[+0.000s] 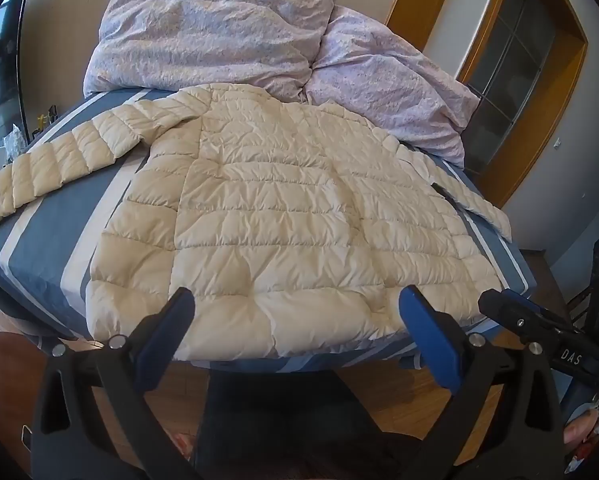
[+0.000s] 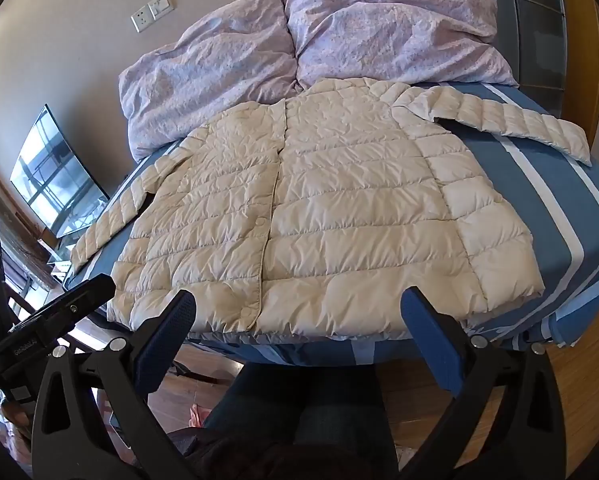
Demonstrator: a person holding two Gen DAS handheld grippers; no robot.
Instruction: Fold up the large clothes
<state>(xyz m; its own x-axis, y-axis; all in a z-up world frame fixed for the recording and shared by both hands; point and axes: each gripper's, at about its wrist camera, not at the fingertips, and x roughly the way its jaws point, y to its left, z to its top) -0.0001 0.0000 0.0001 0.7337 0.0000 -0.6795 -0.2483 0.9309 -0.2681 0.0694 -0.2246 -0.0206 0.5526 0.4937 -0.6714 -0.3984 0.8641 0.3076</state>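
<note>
Both views look from just off the foot of the bed (image 1: 39,248), angled down along its length toward the lilac duvet (image 1: 219,36) at the head; the left wrist camera sits toward the bed's left side, the right wrist camera toward its right. Both share the cream jacket (image 2: 319,216) spread across the bed; each catches the other gripper at its edge.

light: soft, even daylight, moderately bright
source: cannot tell; window panes mirrored in the dark screen (image 2: 59,176) at 9 o'clock
shadows: faint in the quilting of the cream jacket (image 1: 283,216); deep below the bed edge at 6 o'clock
glare: mild sheen on the jacket
distortion: strong fisheye bulge, black corners
focus: centre sharp, rim smeared
</note>
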